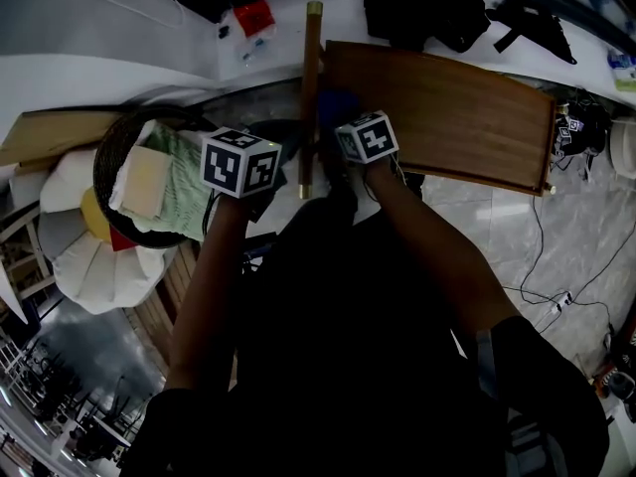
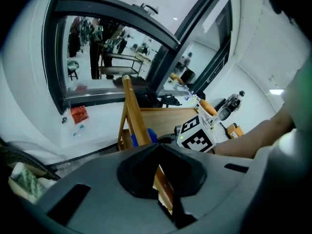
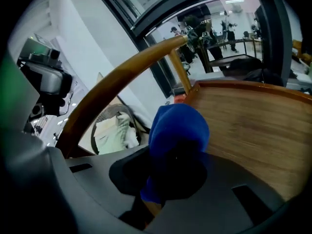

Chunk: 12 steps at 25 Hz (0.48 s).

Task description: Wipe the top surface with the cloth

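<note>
Cloth (image 3: 178, 130) buries fingers of right gripper (image 3: 170, 179); I can't see tips. Wooden rail (image 2: 135, 116) drops behind left gripper (image 2: 163, 179), only sliver showing between fingers (image 2: 139, 172). Head view: marker cubes (image 1: 240, 162) cover both sets of fingers; person's dark torso (image 1: 348, 366) fills lower middle.

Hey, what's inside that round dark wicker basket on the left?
Folded cloths fill the round dark wicker basket: a pale green cloth and a cream cloth lying partly over it. Anything beneath them, and the basket's floor, is covered.
</note>
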Each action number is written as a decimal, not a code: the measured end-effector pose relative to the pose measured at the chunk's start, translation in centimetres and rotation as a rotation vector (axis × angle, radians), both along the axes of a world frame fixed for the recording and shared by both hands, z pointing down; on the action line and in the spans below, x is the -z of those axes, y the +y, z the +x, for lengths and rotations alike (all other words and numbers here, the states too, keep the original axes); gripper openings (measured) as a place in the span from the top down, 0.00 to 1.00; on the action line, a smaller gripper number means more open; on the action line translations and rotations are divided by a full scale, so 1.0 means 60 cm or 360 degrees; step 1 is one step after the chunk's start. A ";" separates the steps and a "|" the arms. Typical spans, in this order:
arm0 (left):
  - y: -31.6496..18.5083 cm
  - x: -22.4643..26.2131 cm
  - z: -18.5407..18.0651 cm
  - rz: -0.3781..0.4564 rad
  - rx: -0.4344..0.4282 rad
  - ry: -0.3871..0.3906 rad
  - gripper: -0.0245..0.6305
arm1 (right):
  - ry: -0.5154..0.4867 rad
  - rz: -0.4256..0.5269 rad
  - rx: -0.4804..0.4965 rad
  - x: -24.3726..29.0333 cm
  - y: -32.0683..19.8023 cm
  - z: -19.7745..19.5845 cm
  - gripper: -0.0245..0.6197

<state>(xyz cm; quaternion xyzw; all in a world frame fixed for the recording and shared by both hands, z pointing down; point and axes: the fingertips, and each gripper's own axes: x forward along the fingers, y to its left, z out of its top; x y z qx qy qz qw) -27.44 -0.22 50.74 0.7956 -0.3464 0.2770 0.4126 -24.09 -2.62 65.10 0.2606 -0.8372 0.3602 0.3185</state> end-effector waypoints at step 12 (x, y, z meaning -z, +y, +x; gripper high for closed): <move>-0.007 -0.021 0.090 -0.0060 -0.0110 0.0031 0.95 | 0.0128 0.0032 0.0018 -0.007 -0.001 0.079 0.86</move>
